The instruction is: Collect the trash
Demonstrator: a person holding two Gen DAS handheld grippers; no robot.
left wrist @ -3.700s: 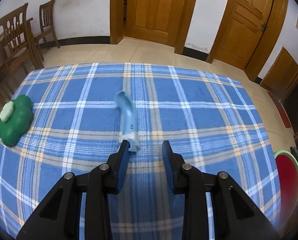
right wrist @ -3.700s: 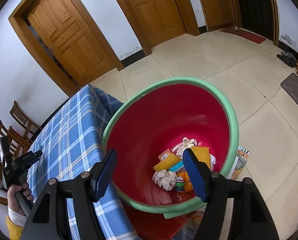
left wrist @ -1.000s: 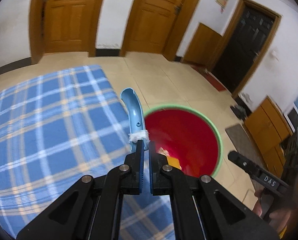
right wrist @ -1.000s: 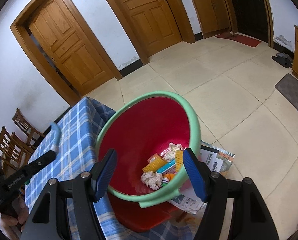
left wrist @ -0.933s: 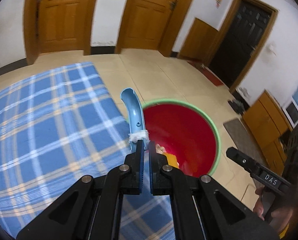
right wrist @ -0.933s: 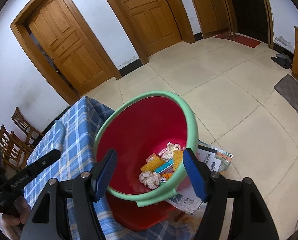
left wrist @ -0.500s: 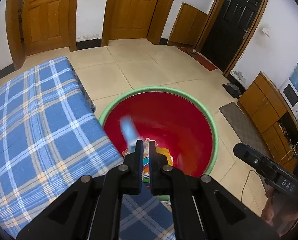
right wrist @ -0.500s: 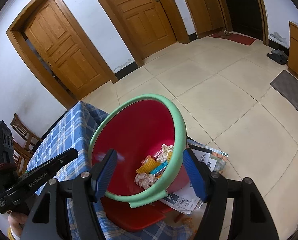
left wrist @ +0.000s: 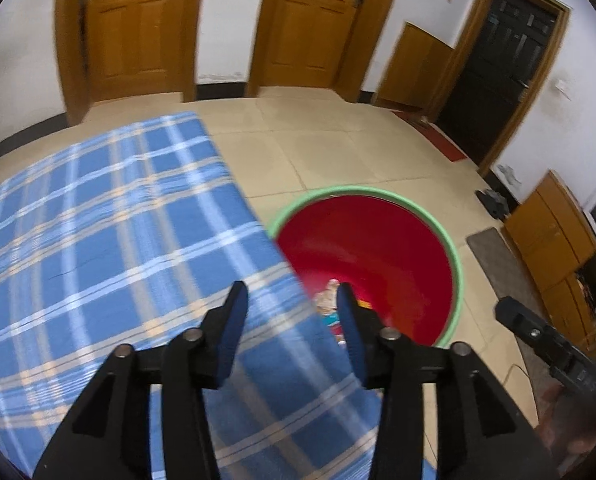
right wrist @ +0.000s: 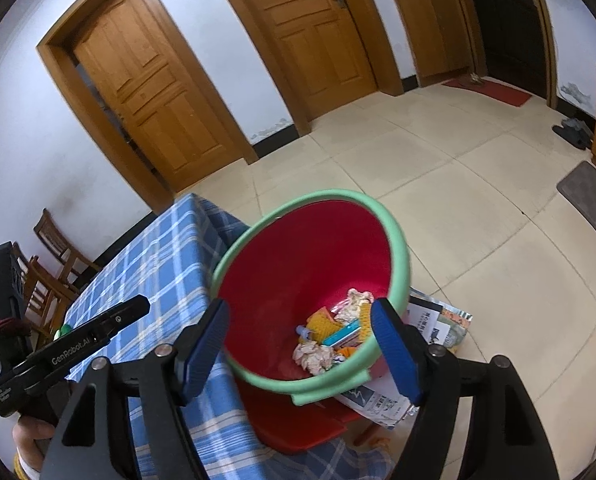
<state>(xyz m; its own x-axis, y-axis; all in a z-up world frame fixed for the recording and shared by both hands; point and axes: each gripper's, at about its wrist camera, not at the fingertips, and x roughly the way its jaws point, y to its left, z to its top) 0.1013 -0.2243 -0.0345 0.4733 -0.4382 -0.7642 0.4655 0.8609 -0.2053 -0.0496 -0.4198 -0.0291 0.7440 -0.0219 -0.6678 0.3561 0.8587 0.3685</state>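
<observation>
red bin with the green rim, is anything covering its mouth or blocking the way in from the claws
Nothing visible does. The red plastic bin with the green rim is uncovered, its mouth open above the trash inside. The left claw and right claw are opening, empty.

Both grippers are matte black plastic frames with round silver screws at the joints. The left gripper and right gripper carry ribbed blue pads. White "GenRobot.AI" lettering runs along the left one.

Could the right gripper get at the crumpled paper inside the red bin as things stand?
Probably yes: the right gripper is empty, its fingers opening, and the bin has no lid over the crumpled paper.
</observation>
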